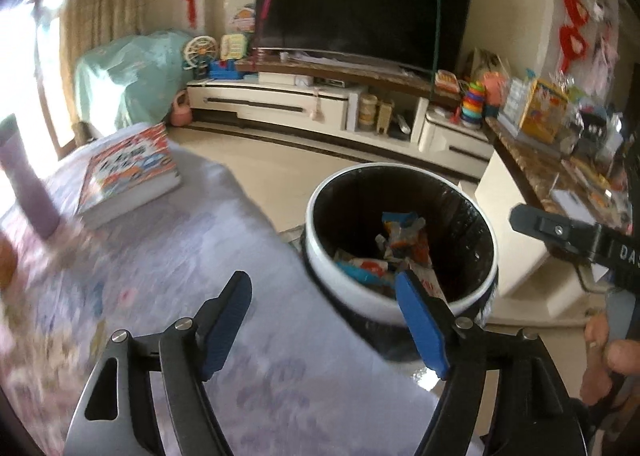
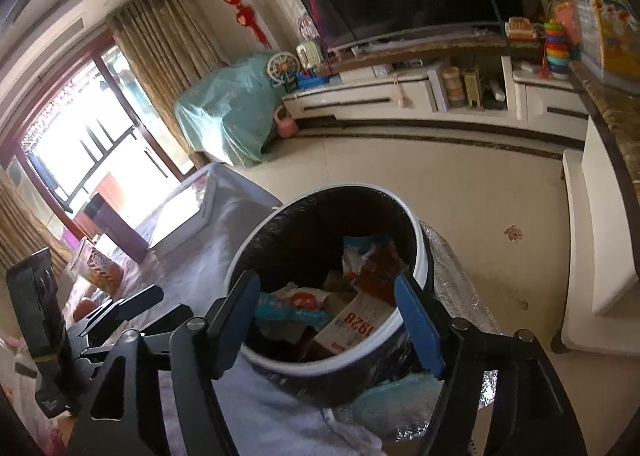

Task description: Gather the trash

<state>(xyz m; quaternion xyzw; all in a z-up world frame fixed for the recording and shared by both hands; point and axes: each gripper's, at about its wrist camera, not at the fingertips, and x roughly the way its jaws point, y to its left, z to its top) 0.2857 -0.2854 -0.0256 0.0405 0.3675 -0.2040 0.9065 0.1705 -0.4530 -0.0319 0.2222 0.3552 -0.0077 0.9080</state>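
A round trash bin [image 1: 311, 223] with a white rim and black liner stands on the floor by the table edge. It holds crumpled wrappers [image 1: 402, 240] and a white slip printed in red [image 2: 354, 322]. My left gripper [image 1: 322, 288] is open and empty, its left finger over the lilac tablecloth [image 1: 180, 256] and its right over the bin's near rim. My right gripper [image 2: 325, 284] is also open and empty, hovering just above the bin [image 2: 421, 256]. The right gripper's black finger [image 1: 560, 232] reaches in from the right in the left wrist view.
A thick colourful book [image 1: 128, 171] and a purple cup [image 1: 24, 183] sit on the table. Beyond the bin are a pale tiled floor [image 2: 480, 183], a low white TV cabinet [image 1: 280, 103] with a large TV [image 1: 360, 7], and a cluttered counter [image 1: 560, 159]. A hand [image 1: 604, 356] shows at the right.
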